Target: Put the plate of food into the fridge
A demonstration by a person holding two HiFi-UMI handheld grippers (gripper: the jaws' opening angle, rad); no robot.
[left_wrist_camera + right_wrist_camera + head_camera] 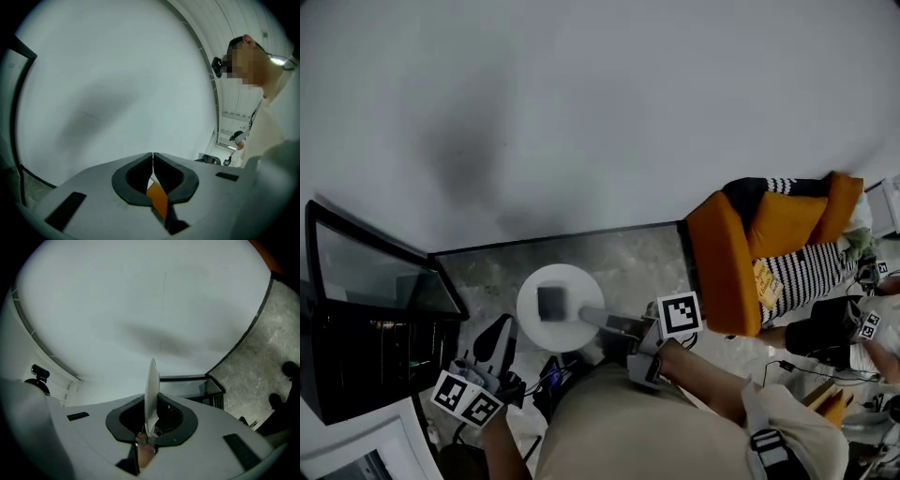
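In the head view a round white plate (567, 328) hangs level over the grey floor, with a dark square piece of food (550, 302) on it. My right gripper (598, 319) is shut on the plate's right rim. In the right gripper view the plate (152, 385) stands edge-on between the jaws. To the plate's left is the black fridge (366, 328), its glass door (380, 272) swung open; it also shows in the right gripper view as the fridge (197, 387). My left gripper (492, 349) is low at the left, beside the fridge. In its own view, the left gripper (153, 161) is shut on nothing and faces a white wall.
An orange armchair (727, 262) with a striped cushion stands at the right, near cables and gear on the floor. A white wall (581, 112) runs along the far side. Another person (262, 108) stands at the right of the left gripper view.
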